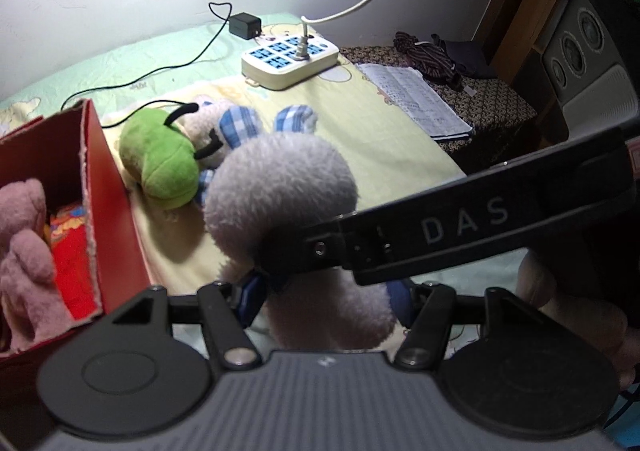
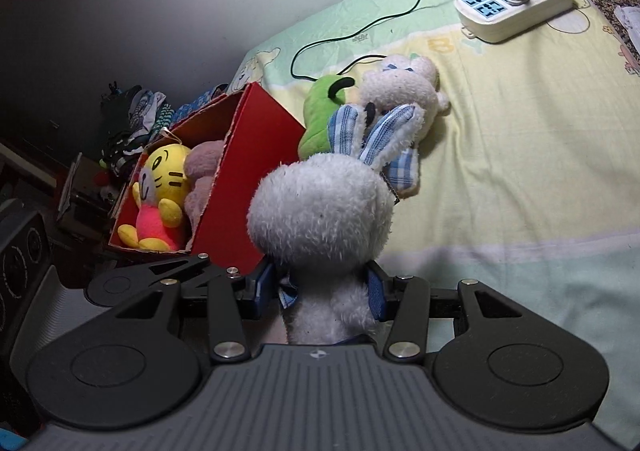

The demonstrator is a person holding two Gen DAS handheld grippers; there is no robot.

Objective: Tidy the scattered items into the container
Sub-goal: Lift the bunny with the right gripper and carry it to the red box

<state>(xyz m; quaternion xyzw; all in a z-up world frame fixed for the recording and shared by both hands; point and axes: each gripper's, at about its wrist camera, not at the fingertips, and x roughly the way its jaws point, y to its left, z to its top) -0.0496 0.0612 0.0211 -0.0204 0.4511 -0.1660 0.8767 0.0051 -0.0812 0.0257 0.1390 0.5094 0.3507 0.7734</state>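
Rabbit plush (image 2: 320, 211) | body pinched in both jaws | beside red box (image 2: 240, 155)

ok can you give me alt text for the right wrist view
The right gripper is clamped on the body of a white plush rabbit with blue-striped ears, held above a bed. To its left a red cardboard box already holds a yellow tiger plush and a pink plush; a green plush and a white plush lie on the sheet beyond.
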